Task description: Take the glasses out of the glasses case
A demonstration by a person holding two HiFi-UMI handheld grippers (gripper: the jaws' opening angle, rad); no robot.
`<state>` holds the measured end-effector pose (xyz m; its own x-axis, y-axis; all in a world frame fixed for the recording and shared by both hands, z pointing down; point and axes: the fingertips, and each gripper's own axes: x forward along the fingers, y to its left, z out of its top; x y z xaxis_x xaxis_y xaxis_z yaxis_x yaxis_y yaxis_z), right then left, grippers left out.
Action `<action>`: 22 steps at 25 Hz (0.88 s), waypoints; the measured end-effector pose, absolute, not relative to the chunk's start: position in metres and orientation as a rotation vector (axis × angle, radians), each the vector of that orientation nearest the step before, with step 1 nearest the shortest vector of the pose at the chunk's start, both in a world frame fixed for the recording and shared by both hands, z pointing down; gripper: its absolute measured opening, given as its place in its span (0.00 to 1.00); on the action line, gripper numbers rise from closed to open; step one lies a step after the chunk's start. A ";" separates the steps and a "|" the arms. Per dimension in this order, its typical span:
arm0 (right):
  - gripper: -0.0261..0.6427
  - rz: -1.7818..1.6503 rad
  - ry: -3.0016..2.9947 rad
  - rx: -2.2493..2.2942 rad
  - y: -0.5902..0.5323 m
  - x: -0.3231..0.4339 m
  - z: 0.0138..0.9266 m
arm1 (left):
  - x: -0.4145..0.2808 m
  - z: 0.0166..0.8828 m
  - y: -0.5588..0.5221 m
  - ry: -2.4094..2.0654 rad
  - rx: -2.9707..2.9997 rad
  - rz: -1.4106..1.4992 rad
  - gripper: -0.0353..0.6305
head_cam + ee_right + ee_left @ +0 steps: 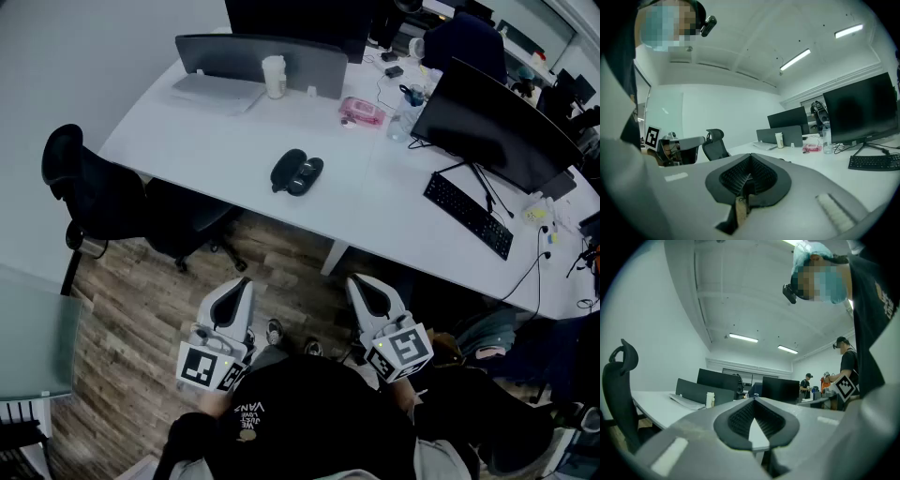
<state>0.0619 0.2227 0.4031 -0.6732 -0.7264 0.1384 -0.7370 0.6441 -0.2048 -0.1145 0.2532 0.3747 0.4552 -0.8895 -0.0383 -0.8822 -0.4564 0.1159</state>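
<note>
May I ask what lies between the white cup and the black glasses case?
Nothing: in the head view, bare white desk separates the white cup from the black glasses case.

Head view: high, looking steeply down; tabletop (234,131) well ahead, left tool (246,281) and right tool (354,279) near, lower centre.
Tool views: low, roughly level, each looking along its own jaws toward the tabletop.
Shared: tabletop, cup (274,77), monitors (497,127).

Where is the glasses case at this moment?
In the head view, the dark glasses case lies on the white desk near its front edge, left of the black keyboard and nearer the person than the white cup.
</note>
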 end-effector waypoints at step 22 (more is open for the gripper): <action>0.04 0.459 -2.749 1.439 0.179 0.010 0.401 | -0.182 0.377 0.206 -1.447 2.682 -0.164 0.06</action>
<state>0.0101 0.1790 0.4010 -0.5790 -0.8034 0.1390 -0.8050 0.5362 -0.2538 -0.1820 0.2060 0.3771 0.5455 -0.8365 -0.0517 -0.8269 -0.5472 0.1294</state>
